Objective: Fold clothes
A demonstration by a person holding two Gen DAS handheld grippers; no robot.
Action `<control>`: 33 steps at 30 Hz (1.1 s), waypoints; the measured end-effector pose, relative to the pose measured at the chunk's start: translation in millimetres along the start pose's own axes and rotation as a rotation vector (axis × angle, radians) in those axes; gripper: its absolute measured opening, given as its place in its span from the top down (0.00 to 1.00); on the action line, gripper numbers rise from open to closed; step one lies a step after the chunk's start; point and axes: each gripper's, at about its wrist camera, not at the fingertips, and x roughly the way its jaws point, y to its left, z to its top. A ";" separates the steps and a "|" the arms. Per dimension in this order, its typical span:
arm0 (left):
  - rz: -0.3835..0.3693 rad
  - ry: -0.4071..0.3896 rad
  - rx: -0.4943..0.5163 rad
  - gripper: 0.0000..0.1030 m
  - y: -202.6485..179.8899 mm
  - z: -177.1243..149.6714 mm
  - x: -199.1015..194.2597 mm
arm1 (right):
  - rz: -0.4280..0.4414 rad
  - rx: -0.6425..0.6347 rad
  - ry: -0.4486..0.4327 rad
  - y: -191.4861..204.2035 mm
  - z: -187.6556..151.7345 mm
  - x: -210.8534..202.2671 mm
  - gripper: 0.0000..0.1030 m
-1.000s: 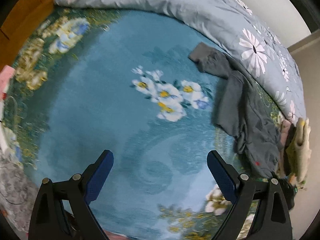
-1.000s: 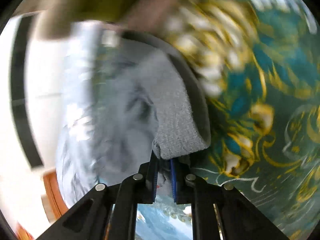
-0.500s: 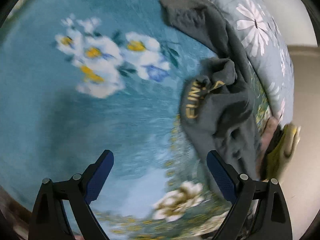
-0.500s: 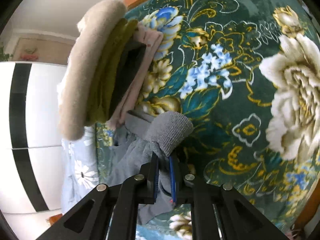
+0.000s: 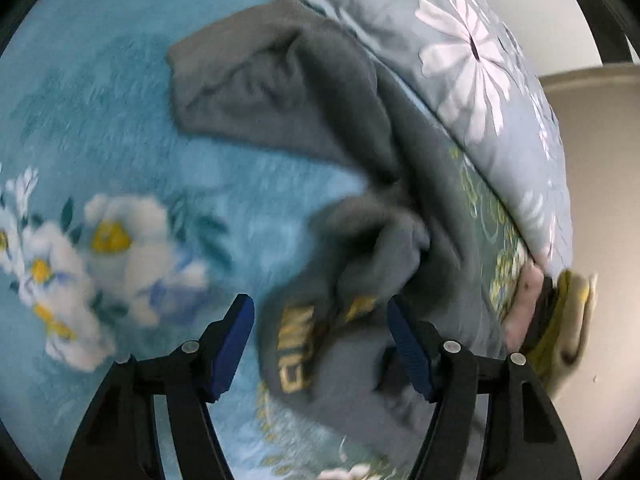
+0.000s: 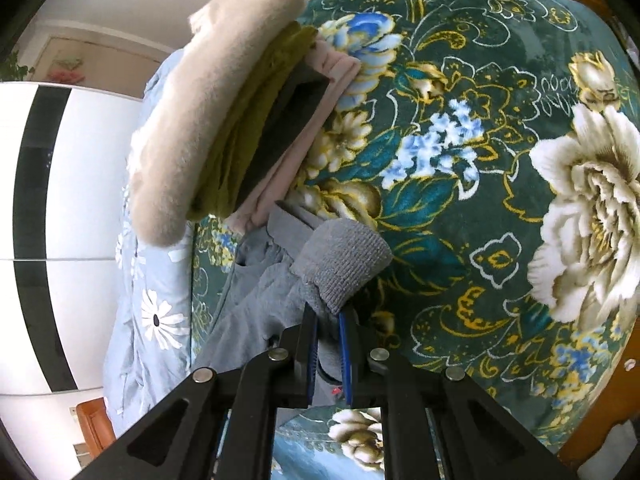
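Observation:
A crumpled grey sweatshirt [image 5: 328,128] with yellow lettering [image 5: 294,352] lies on the blue floral blanket [image 5: 100,140], running from upper centre down to my left gripper [image 5: 320,332]. That gripper is open, its blue pads on either side of the bunched lettered part. In the right wrist view my right gripper [image 6: 328,332] is shut on the grey ribbed cuff [image 6: 344,264] of the same sweatshirt [image 6: 256,312], which trails down to the left.
A stack of folded clothes [image 6: 224,128], cream fleece on top, then olive, dark and pink, rests on the dark green floral blanket [image 6: 480,200]. A grey-blue daisy quilt [image 5: 472,60] borders the sweatshirt. The wooden bed frame [image 6: 592,424] edges the right.
My left gripper has moved closer over the sweatshirt, and its jaws have narrowed around the lettered bunch. The right gripper keeps hold of the cuff and has steadied after a fast swing.

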 end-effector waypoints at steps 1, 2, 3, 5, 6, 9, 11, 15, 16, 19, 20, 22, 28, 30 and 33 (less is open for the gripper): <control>-0.012 0.000 0.002 0.33 -4.4 5.3 2.3 | -0.002 0.001 0.000 0.6 -0.7 -0.2 0.90; -0.023 0.000 0.003 0.33 -8.9 10.7 4.6 | -0.003 0.004 0.000 1.1 -1.5 -1.0 0.90; -0.035 0.000 0.005 0.40 -13.3 16.0 6.8 | -0.005 0.006 -0.001 1.9 -2.2 -1.9 0.90; -0.057 -0.003 0.007 0.72 -21.1 25.2 9.5 | -0.008 0.004 0.001 5.1 -3.2 -3.9 0.90; -0.066 -0.016 0.001 0.92 -21.0 24.8 3.8 | -0.010 0.001 0.002 7.1 -3.7 -5.0 0.90; -0.092 -0.056 -0.016 0.94 -20.7 23.5 -13.4 | -0.010 -0.029 0.008 17.7 -6.0 -9.3 0.90; -0.107 -0.085 -0.023 0.94 -19.8 22.5 -26.2 | -0.008 -0.049 0.014 25.2 -8.0 -12.1 0.90; -0.090 -0.221 -0.058 0.94 26.4 15.9 -93.9 | 0.005 -0.100 0.023 43.2 -16.6 -16.9 0.90; -0.083 -0.253 -0.074 0.94 42.4 12.9 -111.5 | 0.012 -0.110 0.025 46.8 -19.2 -18.2 0.90; -0.029 -0.306 -0.149 0.95 114.3 -8.1 -157.8 | 0.024 -0.143 0.038 55.9 -27.4 -22.7 0.90; -0.011 -0.324 -0.174 0.95 138.2 -15.2 -173.3 | 0.026 -0.154 0.042 58.3 -29.8 -24.2 0.90; 0.025 -0.360 -0.224 0.95 186.1 -29.2 -204.2 | 0.028 -0.179 0.048 62.2 -35.5 -27.1 0.90; 0.145 -0.327 -0.362 0.95 308.6 -85.1 -234.7 | -0.086 -0.263 0.126 49.6 -66.4 -7.7 0.90; 0.158 -0.261 -0.457 0.95 340.1 -107.5 -219.5 | -0.137 -0.240 0.164 33.4 -78.5 4.4 0.90; 0.144 -0.237 -0.512 0.95 360.0 -131.9 -213.4 | -0.181 -0.212 0.184 16.0 -89.2 11.8 0.90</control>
